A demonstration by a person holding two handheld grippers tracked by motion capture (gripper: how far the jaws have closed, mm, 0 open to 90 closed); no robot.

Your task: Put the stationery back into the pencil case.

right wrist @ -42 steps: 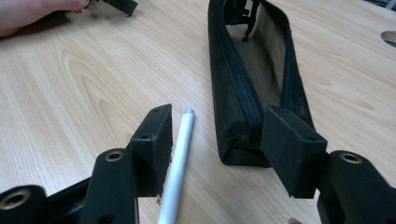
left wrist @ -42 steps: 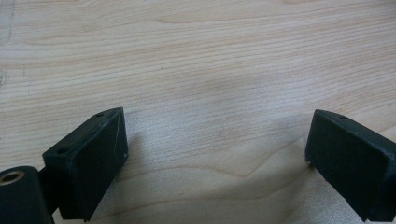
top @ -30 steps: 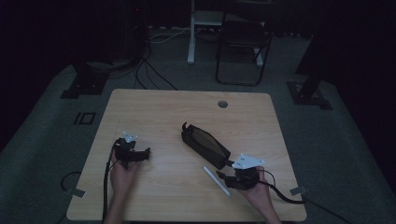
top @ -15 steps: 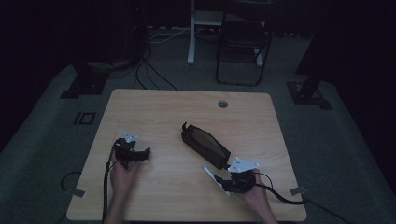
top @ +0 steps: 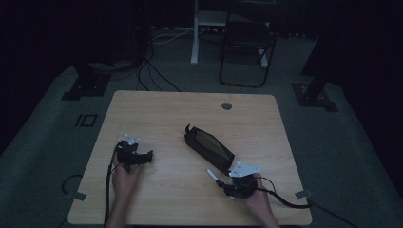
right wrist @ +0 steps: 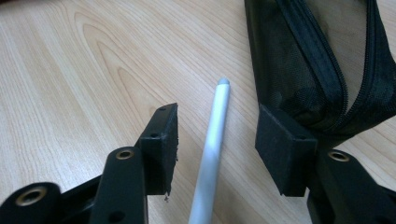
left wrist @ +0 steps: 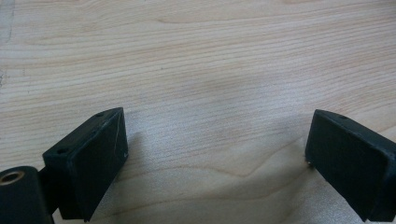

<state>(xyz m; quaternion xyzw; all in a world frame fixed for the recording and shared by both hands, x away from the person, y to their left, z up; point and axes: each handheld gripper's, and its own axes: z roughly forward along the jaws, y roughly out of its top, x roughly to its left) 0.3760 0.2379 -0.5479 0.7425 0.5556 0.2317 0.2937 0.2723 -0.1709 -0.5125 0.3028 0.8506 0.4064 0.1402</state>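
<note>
A white pen [right wrist: 215, 135] lies on the wooden table [top: 166, 114], just left of a black zip pouch [right wrist: 299, 60]. My right gripper [right wrist: 219, 149] straddles the pen. Its jaws have just been closing, and the pen lies between them with a gap on each side, so the gripper is open. In the high view the pen [top: 213, 175] pokes out to the left of the right gripper [top: 223, 184], below the near end of the pouch [top: 209, 147]. My left gripper [left wrist: 217, 154] rests open over bare wood, seen at the left in the high view [top: 148, 156].
A round cable hole [top: 226, 105] sits near the table's far edge. Beyond the table stand a dark chair [top: 247, 47] and stand bases on the floor. Cables trail from both grippers toward the near edge.
My right gripper has shifted slightly left over the pen, covering most of it. The left gripper and the pouch have kept still.
</note>
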